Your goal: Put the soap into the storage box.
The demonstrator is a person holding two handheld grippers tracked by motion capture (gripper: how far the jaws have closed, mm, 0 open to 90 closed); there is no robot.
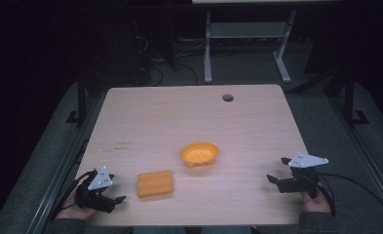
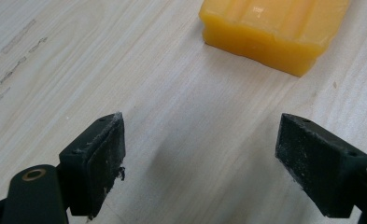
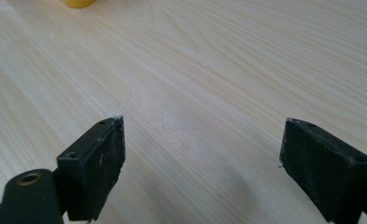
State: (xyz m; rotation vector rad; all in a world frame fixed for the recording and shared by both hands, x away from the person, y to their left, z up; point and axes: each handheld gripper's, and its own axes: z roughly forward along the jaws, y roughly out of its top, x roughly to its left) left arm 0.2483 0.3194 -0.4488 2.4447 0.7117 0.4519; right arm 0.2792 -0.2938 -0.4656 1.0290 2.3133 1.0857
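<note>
1. Left gripper [image 1: 112, 199]: held low over the near left corner of the table [image 1: 145, 117], jaws spread wide with nothing between them (bare wood in the gap in the left gripper view).
2. Orange block [image 1: 155, 184]: lies flat on the table just ahead of the left gripper's jaws and slightly to one side, apart from them; in the left gripper view [image 2: 274, 32] it sits beyond the jaw tips.
3. Right gripper [image 1: 278, 170]: at the near right edge, jaws wide apart, holding nothing.
4. Orange bowl [image 1: 199, 154]: upright, well ahead of the right gripper and off its left jaw; beyond the block, close to it but not touching.
5. Round hole [image 1: 227, 97]: at the table's far edge, well beyond both grippers.
</note>
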